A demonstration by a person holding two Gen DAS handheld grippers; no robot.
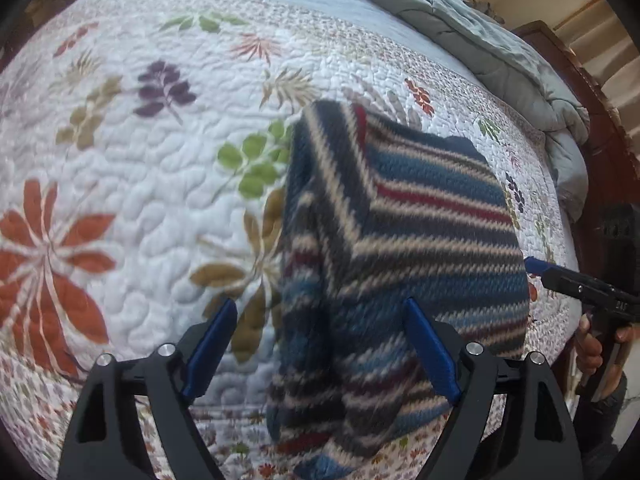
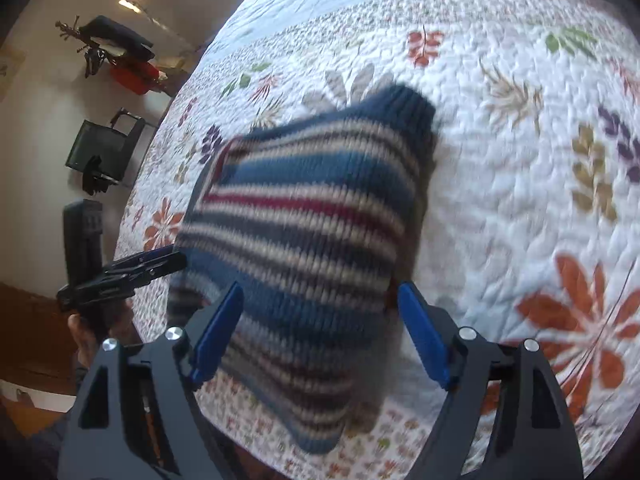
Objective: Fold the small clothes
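Observation:
A small knitted sweater [image 1: 420, 216] with blue, navy, cream and red stripes lies folded on the flowered quilt [image 1: 140, 160]; it looks blurred in both views. My left gripper [image 1: 320, 304] stands open over its near left edge, one finger above the quilt and the other above the knit. In the right wrist view the sweater [image 2: 312, 208] fills the middle, and my right gripper [image 2: 320, 288] is open with the knit below its wide gap, the pads not pressing on it. Each view shows the other gripper at the sweater's side: the right gripper [image 1: 536, 267] and the left gripper [image 2: 168, 258], each held by a hand.
A crumpled grey duvet [image 1: 500, 52] is heaped at the far right of the bed, against a dark wooden bed frame [image 1: 600, 140]. Beyond the quilt's left edge [image 2: 160, 160] I see the room floor with a black chair [image 2: 104, 152] and a red object [image 2: 136, 76].

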